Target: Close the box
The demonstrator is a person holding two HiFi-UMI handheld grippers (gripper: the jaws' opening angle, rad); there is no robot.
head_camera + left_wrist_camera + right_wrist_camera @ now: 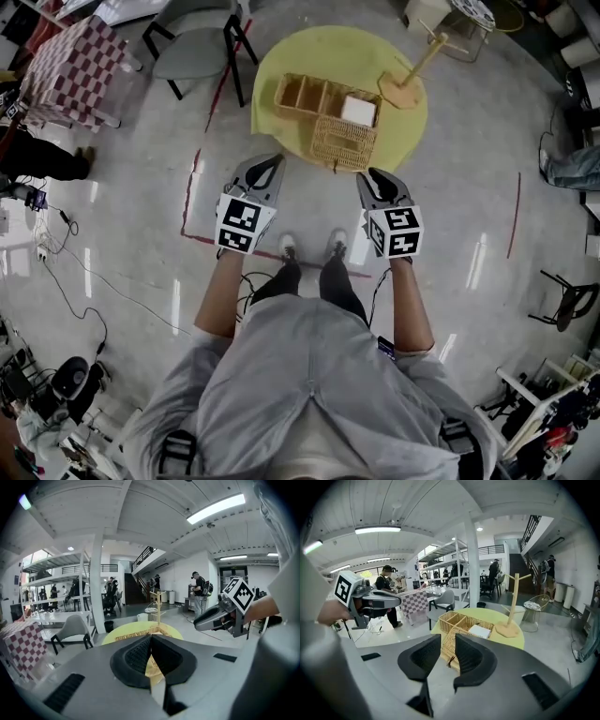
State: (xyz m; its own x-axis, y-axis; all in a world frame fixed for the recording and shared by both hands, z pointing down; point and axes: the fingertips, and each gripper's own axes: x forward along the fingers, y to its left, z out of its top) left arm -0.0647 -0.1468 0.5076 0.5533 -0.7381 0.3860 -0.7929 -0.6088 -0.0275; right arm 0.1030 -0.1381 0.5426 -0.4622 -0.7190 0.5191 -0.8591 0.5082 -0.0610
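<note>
The box (319, 98) lid (344, 142) lies open on the near side, just beyond the right tool (373, 176), parted and empty; the left tool (267, 164) is pinched together, empty.

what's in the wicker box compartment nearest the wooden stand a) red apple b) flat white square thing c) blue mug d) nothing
b: a flat white square object lies in the end compartment of the woven wicker box, beside the wooden stand on the round yellow table.
</note>
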